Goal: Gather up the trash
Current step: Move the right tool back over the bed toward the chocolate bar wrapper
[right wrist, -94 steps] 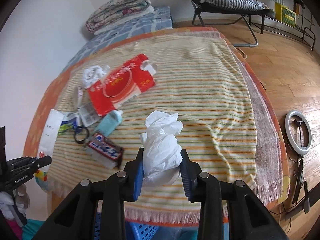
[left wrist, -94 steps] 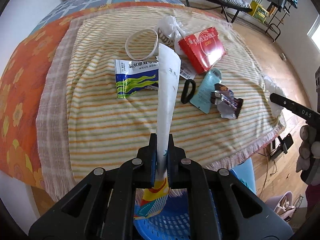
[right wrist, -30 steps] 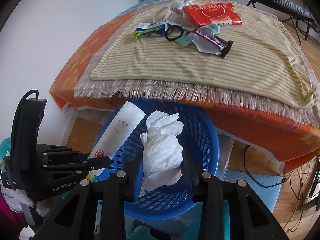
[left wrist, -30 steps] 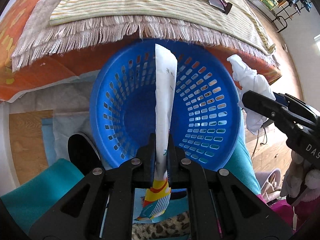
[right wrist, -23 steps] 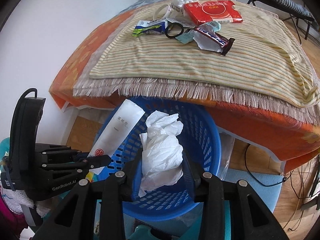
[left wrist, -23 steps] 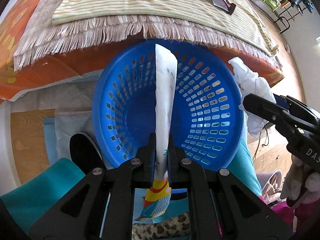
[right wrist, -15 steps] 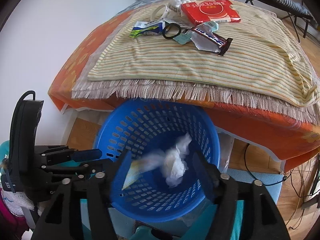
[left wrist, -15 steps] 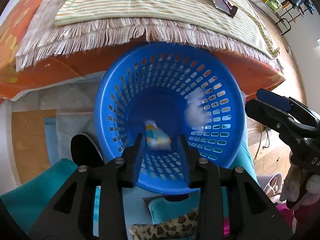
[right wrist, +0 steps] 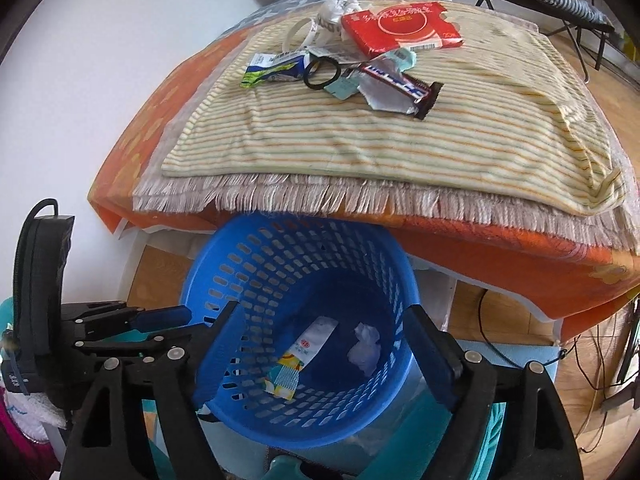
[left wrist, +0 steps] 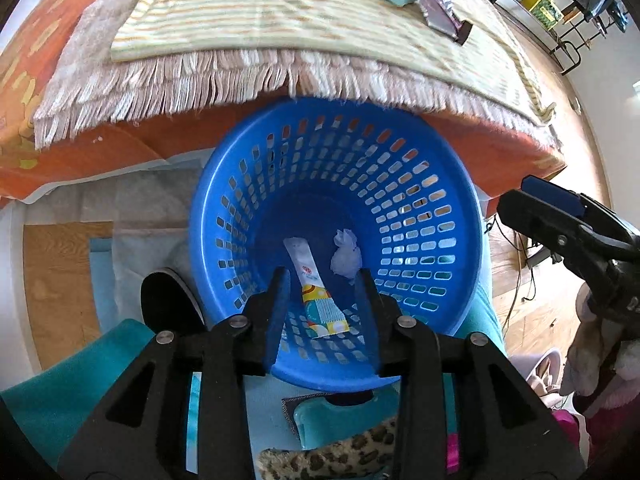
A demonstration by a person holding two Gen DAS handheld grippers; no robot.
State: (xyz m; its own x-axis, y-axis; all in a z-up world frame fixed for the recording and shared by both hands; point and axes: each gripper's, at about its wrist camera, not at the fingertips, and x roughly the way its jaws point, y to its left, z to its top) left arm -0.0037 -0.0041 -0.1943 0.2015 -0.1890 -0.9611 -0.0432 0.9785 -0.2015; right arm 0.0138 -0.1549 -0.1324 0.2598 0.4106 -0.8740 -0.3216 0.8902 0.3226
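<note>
- The blue basket (left wrist: 460,216) stands on the floor just under the fringed edge (left wrist: 224,76) of the striped blanket (right wrist: 400,136); its far rim tucks beneath the fringe, its near rim lies below both grippers.
- Inside, on the basket's bottom, lie 2 pieces of trash: a long white sachet (left wrist: 310,272) with a coloured end, and a crumpled white tissue (left wrist: 345,258) just beside it, apart from it by a small gap.
- The left gripper (left wrist: 320,292) hangs over the near rim pointing steeply down, its jaws parted with nothing between them; the sachet shows through the gap, far below on the bottom.
- The right gripper (right wrist: 324,344) hangs over the same opening, its jaws spreading wider at this moment and holding nothing; the tissue (right wrist: 365,346) and sachet (right wrist: 308,350) lie beneath it.
- From the right wrist view, the left gripper (right wrist: 168,320) sits at the basket's left rim, near the right one but not touching it.
- Trash on the blanket, well back from the fringe: a red box (right wrist: 400,24), a dark candy wrapper (right wrist: 404,84), a black ring (right wrist: 322,70), a blue-green packet (right wrist: 276,68), a white ring (right wrist: 298,34) and a white crumpled bag (right wrist: 334,10), clustered together.
- The blanket's near strip between that cluster and the fringe is bare.
</note>
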